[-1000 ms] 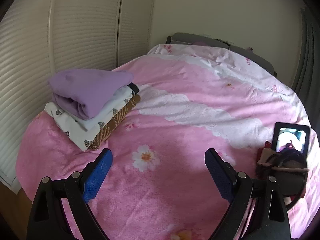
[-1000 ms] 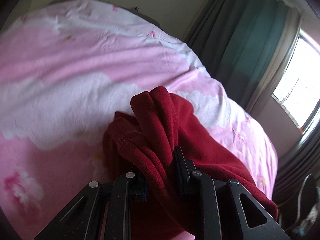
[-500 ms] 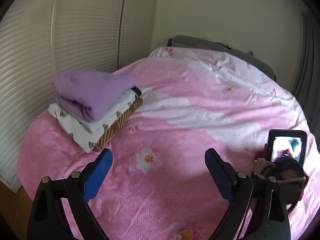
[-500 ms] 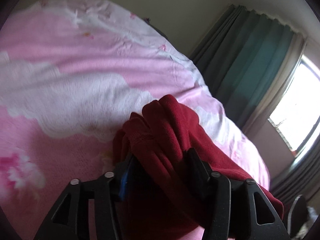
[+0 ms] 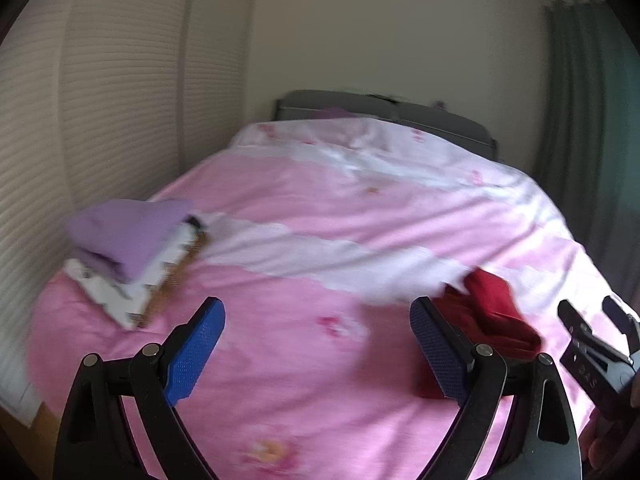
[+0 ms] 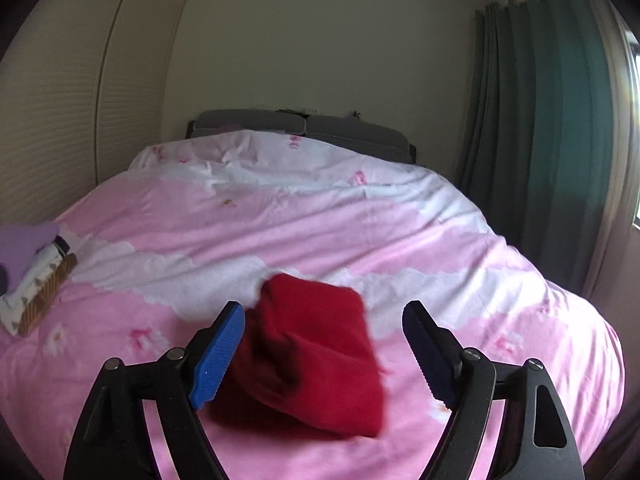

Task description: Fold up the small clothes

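My right gripper (image 6: 323,350) has just spread its jaws and let go of the bunched dark red fleece garment (image 6: 316,354), which lies on the pink flowered bedspread (image 6: 280,224), while my left gripper (image 5: 316,350) hangs released over bare cover.

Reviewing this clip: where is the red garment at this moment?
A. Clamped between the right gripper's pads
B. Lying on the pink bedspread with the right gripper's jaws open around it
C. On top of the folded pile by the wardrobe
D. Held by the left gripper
B: the red garment lies bunched on the pink bedspread, and the right gripper, its jaws having just been opening, stands wide with neither pad pressing the cloth.
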The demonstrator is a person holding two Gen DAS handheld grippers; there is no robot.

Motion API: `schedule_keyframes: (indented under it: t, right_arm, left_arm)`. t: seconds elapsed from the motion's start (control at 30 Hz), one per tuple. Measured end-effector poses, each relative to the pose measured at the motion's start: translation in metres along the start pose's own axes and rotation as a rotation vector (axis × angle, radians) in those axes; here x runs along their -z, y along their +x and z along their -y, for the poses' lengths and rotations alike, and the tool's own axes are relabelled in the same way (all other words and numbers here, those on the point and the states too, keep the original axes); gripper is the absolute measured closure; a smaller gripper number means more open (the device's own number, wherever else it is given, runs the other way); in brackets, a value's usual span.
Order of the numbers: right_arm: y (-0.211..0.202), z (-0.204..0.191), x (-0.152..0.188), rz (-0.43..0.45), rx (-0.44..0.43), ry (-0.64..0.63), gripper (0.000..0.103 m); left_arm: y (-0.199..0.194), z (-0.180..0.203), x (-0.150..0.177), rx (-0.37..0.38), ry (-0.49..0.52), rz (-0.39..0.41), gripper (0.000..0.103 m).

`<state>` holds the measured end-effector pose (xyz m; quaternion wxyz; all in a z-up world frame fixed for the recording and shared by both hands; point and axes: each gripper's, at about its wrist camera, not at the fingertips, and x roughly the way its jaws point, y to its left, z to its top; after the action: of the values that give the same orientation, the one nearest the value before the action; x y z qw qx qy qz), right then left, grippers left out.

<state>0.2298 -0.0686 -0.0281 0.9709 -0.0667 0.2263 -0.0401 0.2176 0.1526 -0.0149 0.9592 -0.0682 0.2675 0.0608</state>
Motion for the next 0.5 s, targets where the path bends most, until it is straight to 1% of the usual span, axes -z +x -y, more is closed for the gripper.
schedule_keyframes:
  t: [0.1, 0.2, 0.27, 0.3, 0.4, 0.5]
  right_arm:
    - [0.004, 0.035, 0.019, -0.031, -0.073, -0.002, 0.021]
    - [0.016, 0.066, 0.041, -0.063, -0.115, 0.003, 0.021]
    - [0.021, 0.081, 0.053, -0.069, -0.162, 0.016, 0.021]
    - [0.023, 0.087, 0.06, -0.069, -0.197, 0.019, 0.021]
    - [0.03, 0.09, 0.077, -0.071, -0.27, 0.002, 0.021]
    - [0.035, 0.084, 0.091, -0.043, -0.305, -0.043, 0.021]
  left_arm:
    - [0.006, 0.043, 0.008, 0.087, 0.042, -0.023, 0.008]
    - [0.015, 0.087, 0.015, 0.195, 0.093, -0.049, 0.009]
    - [0.025, 0.111, 0.018, 0.235, 0.121, -0.082, 0.009]
    - [0.034, 0.121, 0.019, 0.272, 0.124, -0.106, 0.009]
    - [0.061, 0.131, 0.022, 0.343, 0.08, -0.195, 0.009]
    - [0.086, 0.129, 0.028, 0.392, 0.03, -0.264, 0.009]
